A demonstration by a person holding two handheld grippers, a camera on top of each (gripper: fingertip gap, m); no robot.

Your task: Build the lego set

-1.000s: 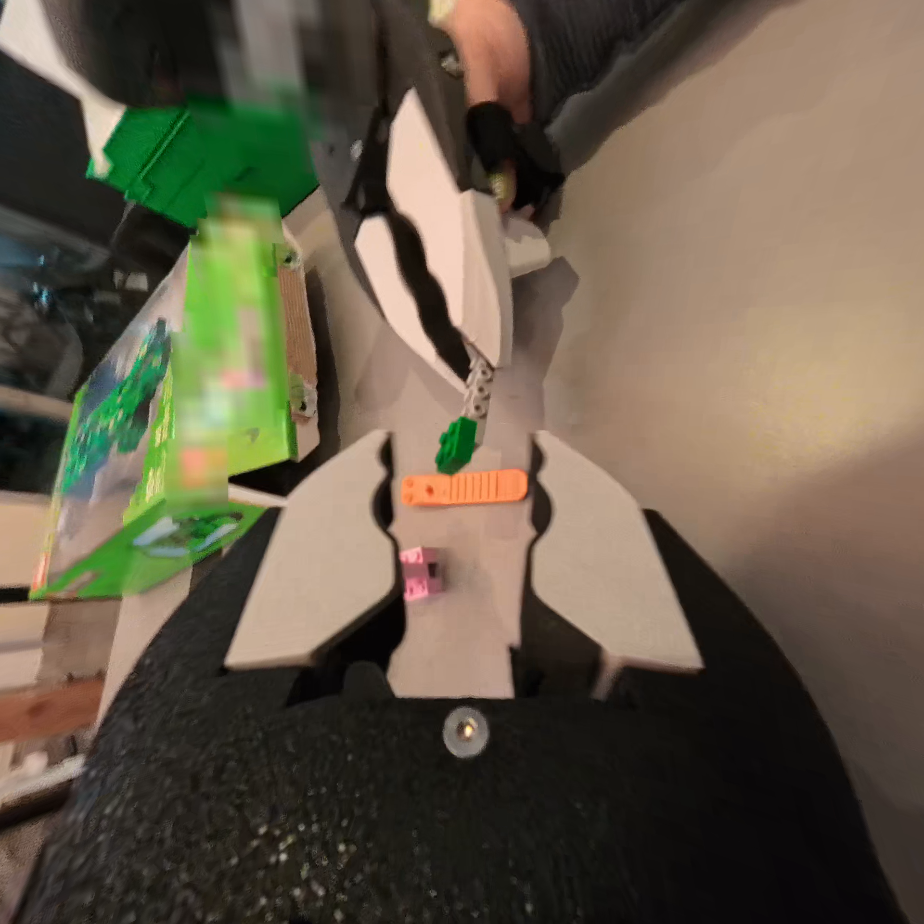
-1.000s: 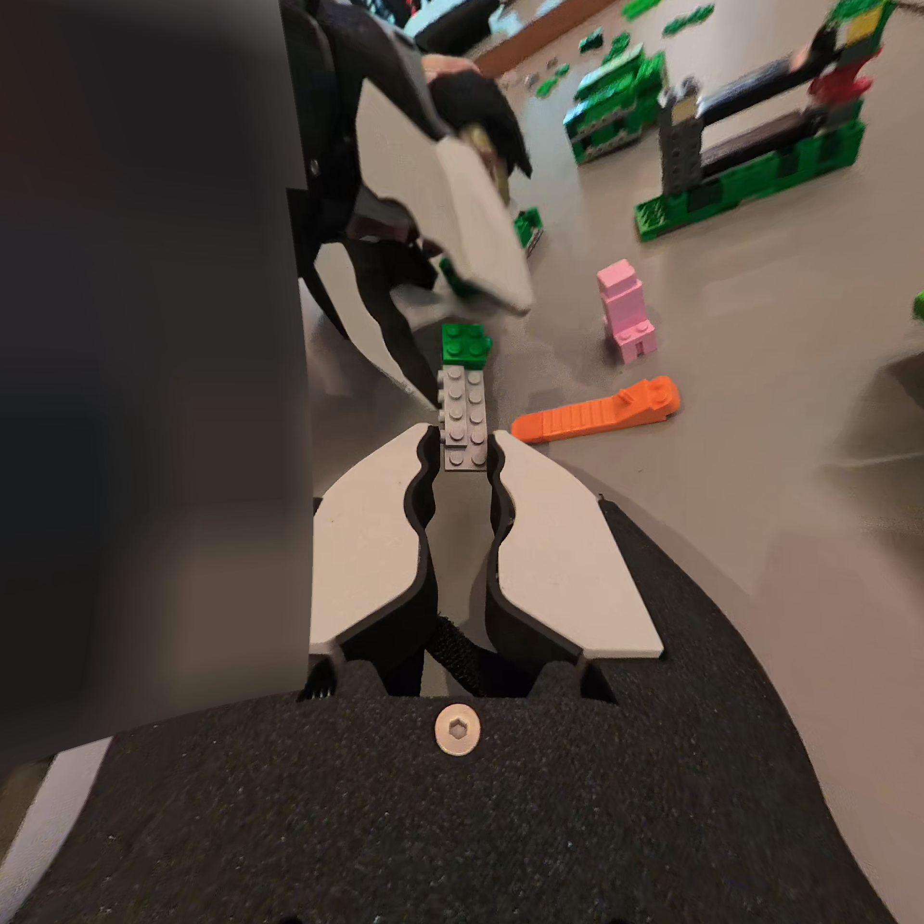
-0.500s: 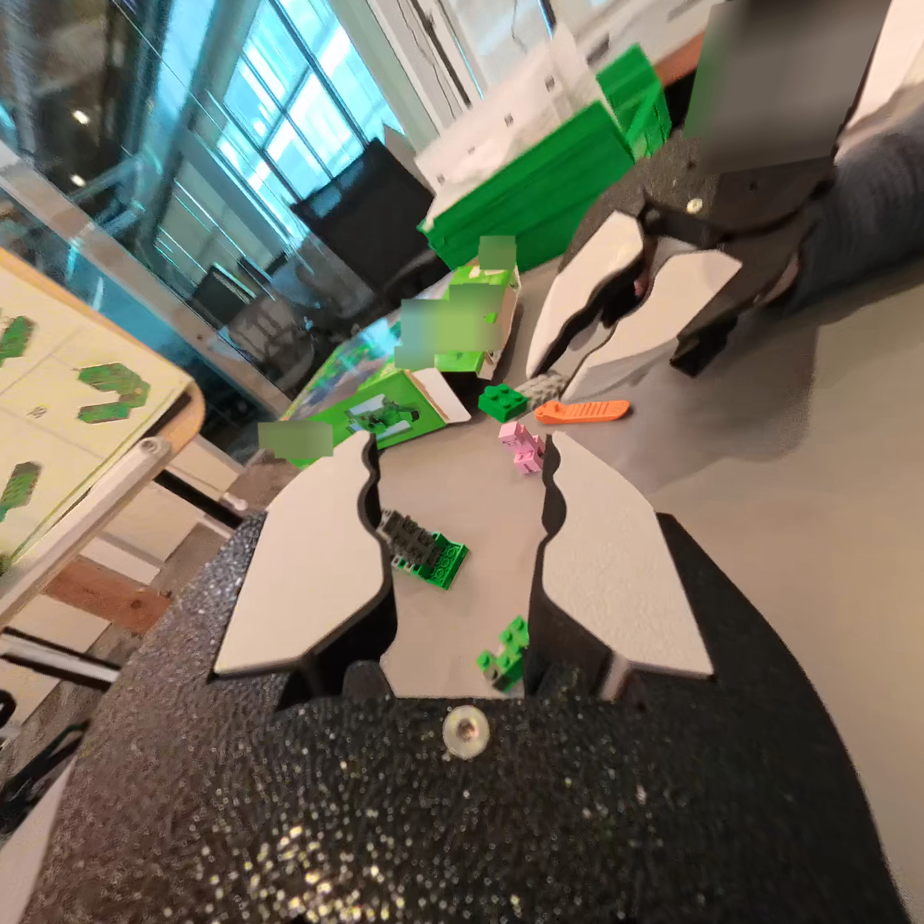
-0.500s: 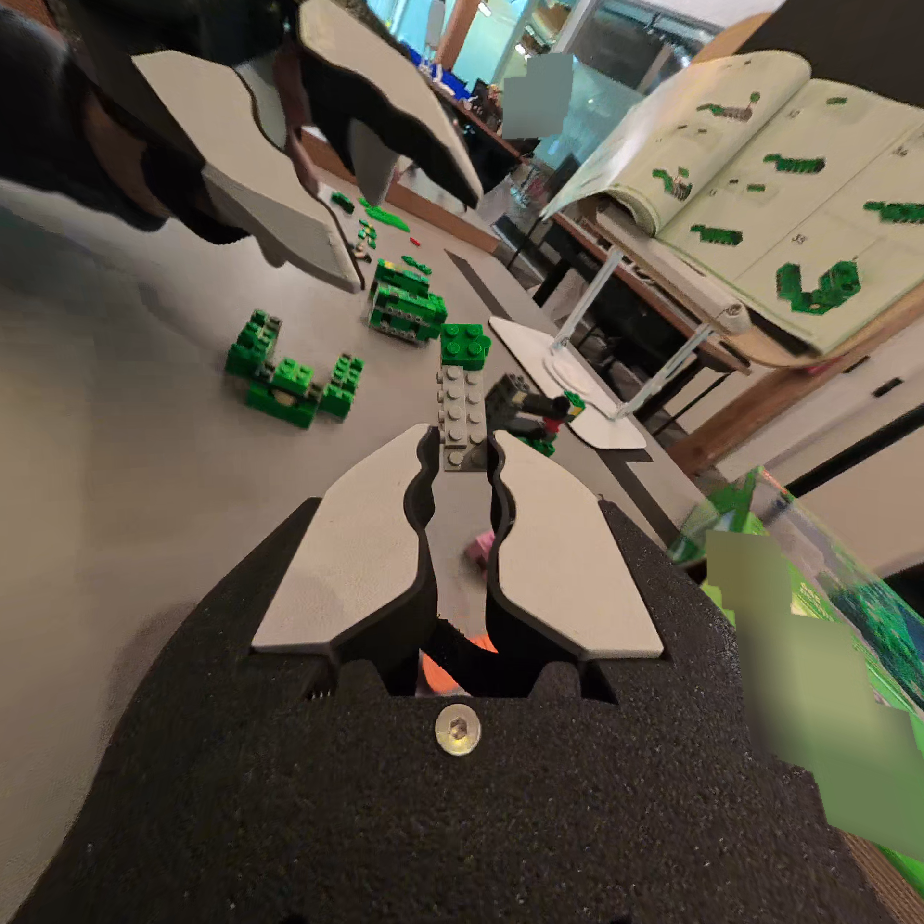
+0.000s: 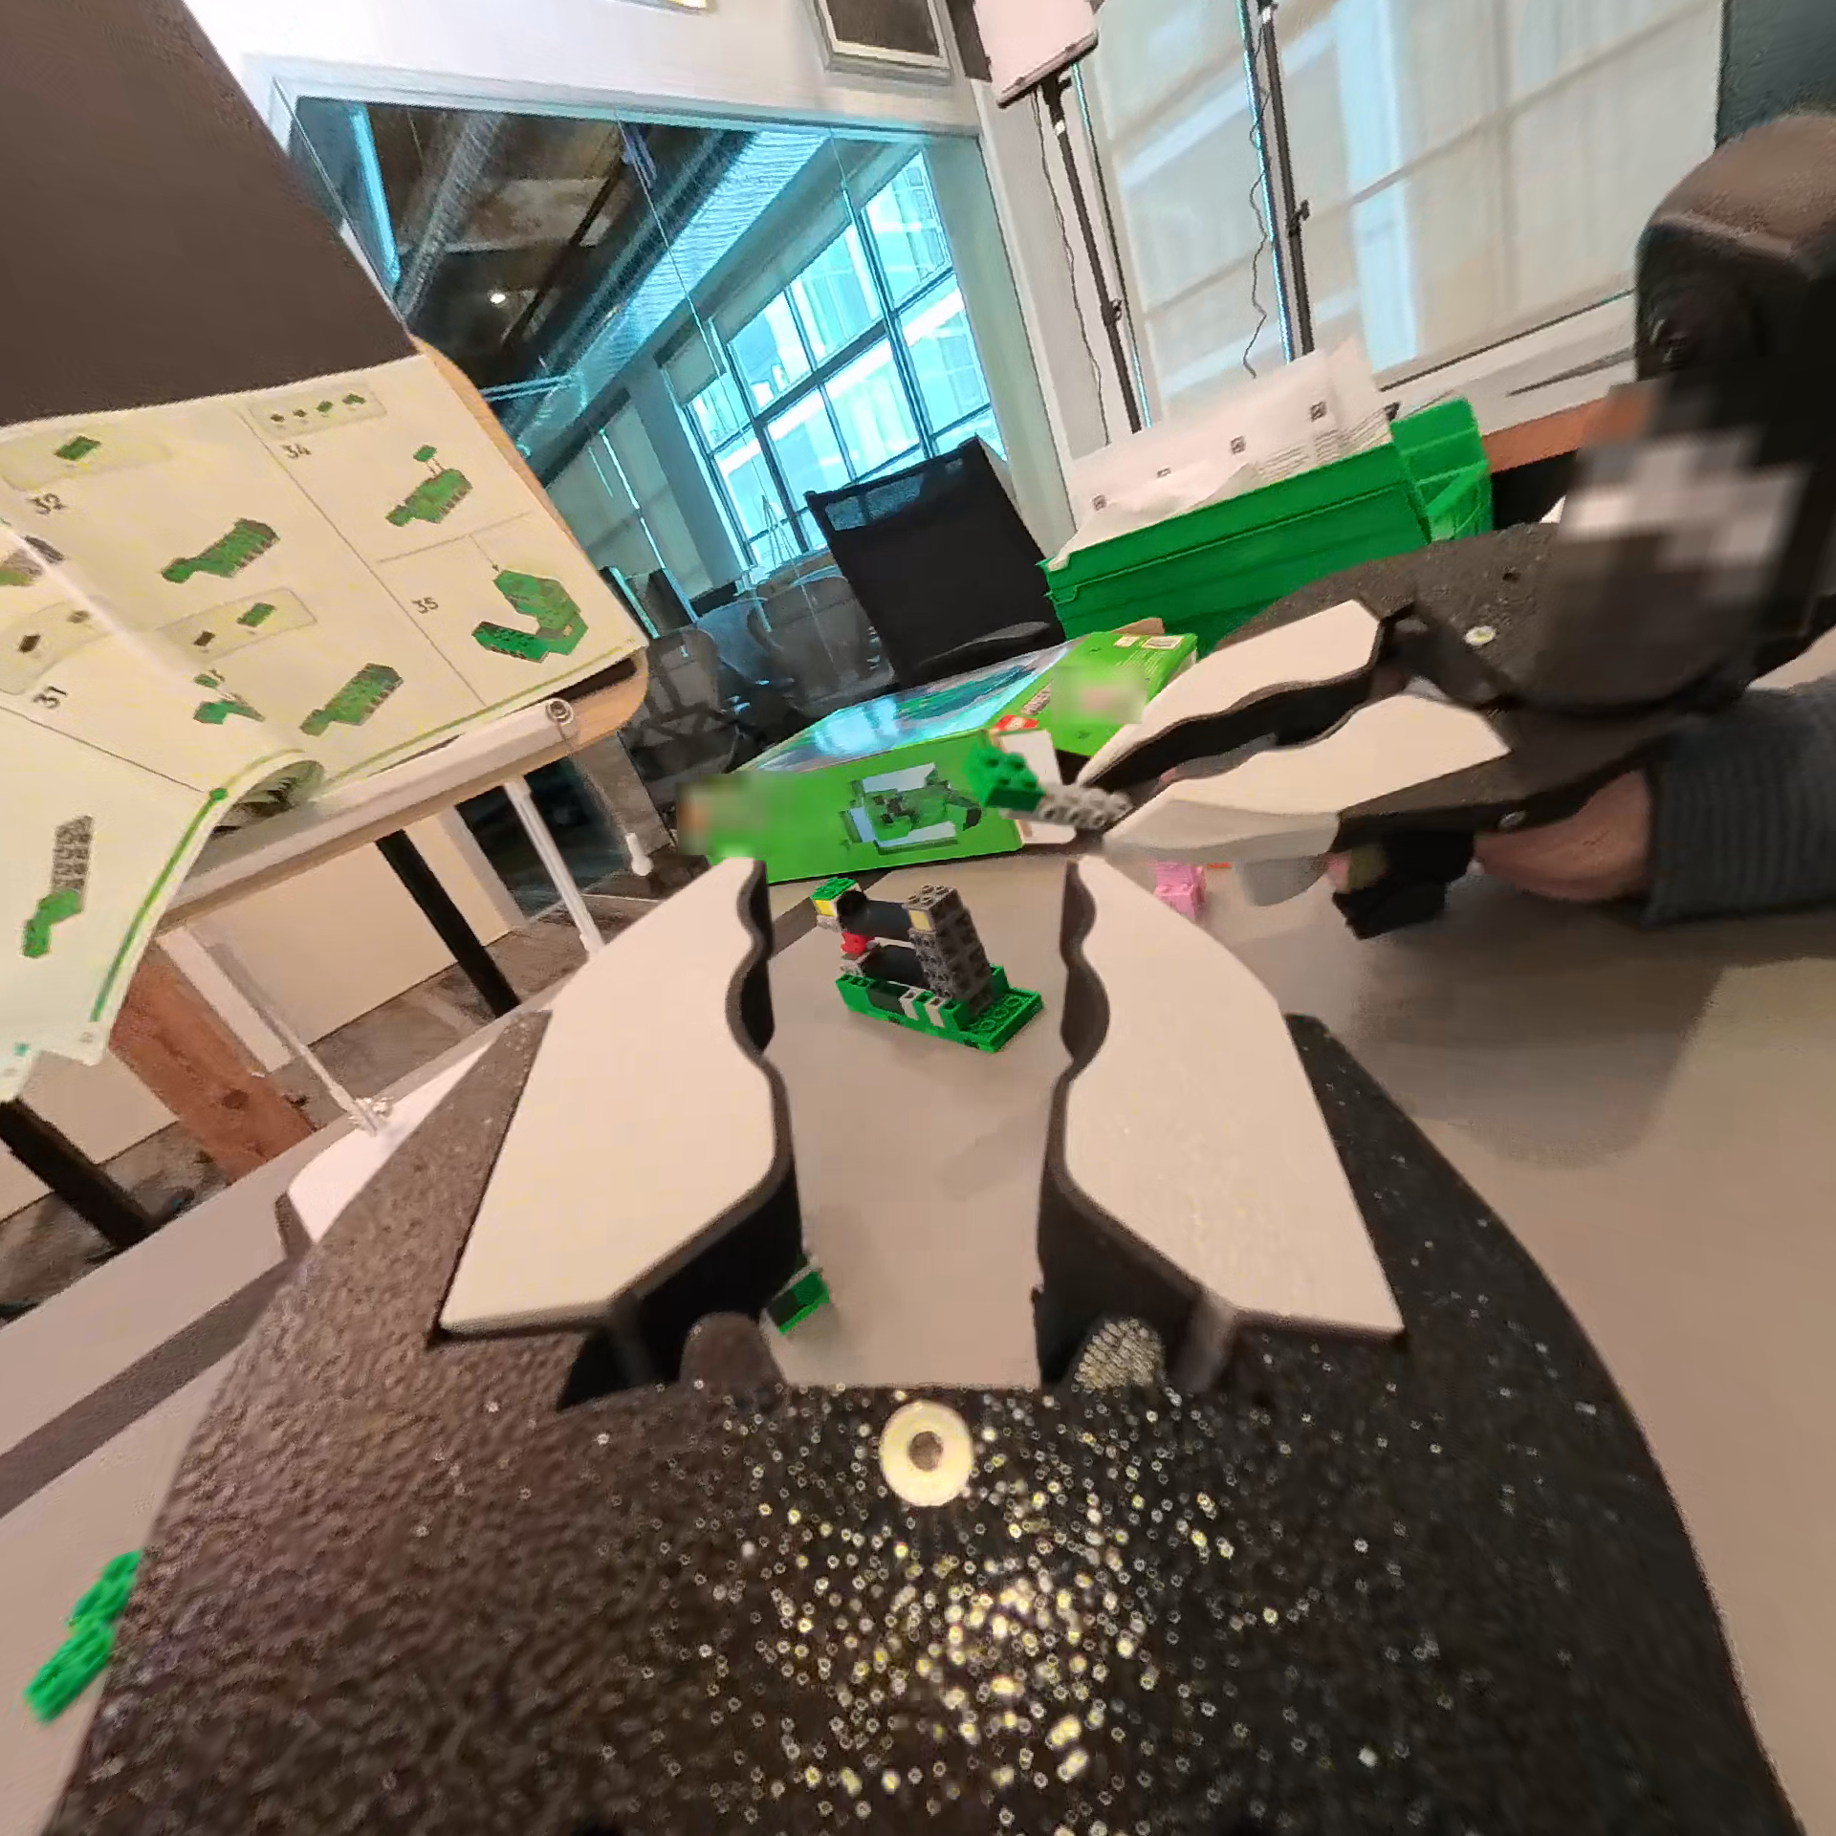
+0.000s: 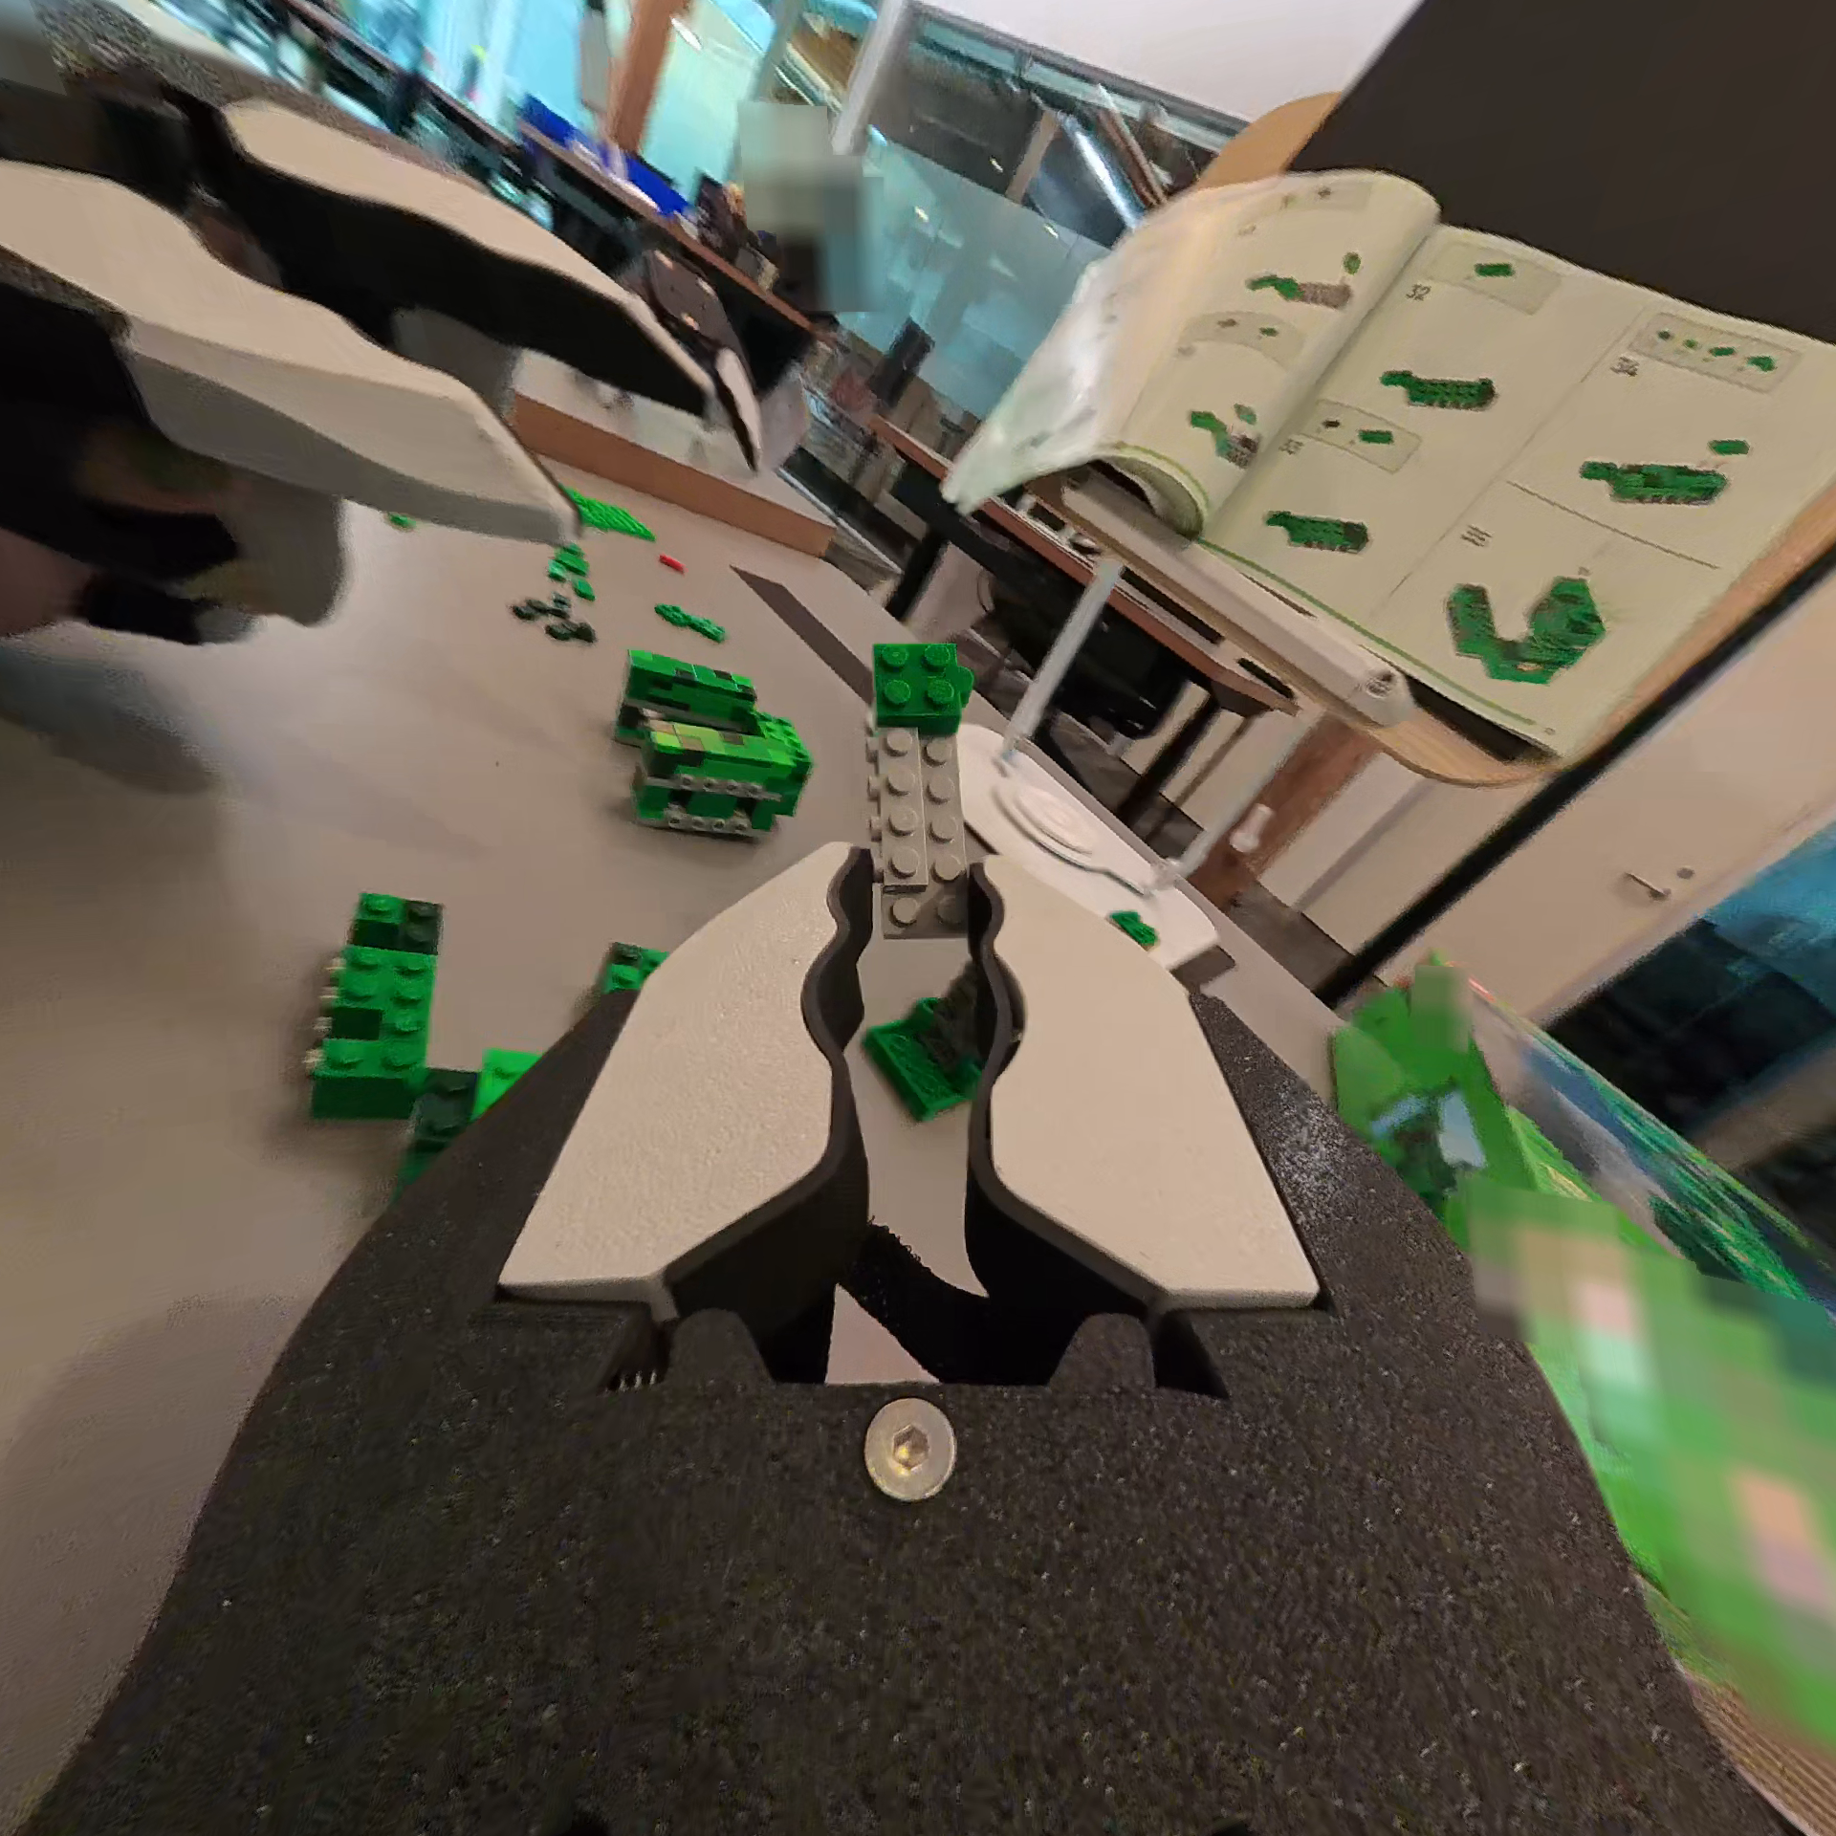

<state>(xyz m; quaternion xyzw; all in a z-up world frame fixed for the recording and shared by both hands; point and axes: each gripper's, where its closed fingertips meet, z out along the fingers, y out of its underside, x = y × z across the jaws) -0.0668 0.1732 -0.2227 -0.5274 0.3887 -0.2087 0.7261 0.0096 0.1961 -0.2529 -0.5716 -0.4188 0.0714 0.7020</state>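
My right gripper (image 6: 916, 874) is shut on a grey studded plate (image 6: 916, 825) with a green 2x2 brick (image 6: 919, 684) on its far end, held in the air. It also shows in the left wrist view (image 5: 1103, 815), at the right, with the plate (image 5: 1078, 807) and green brick (image 5: 1008, 777). My left gripper (image 5: 909, 884) is open and empty, low over the grey table (image 5: 1490, 1043). A small build with a green base and grey tower (image 5: 929, 969) stands just beyond its fingertips. In the right wrist view the left gripper (image 6: 656, 452) is at the upper left, open.
An open instruction booklet (image 5: 248, 616) rests on a stand at the left. A green set box (image 5: 894, 795) lies behind the small build. Green sub-builds (image 6: 710, 740) (image 6: 382, 1003) and loose green pieces (image 6: 566, 586) lie on the table. A pink figure (image 5: 1182, 884) is partly hidden.
Both grippers swung round and levelled out. The left gripper now faces the small green and grey build. The right gripper kept hold of the grey plate with the green brick.
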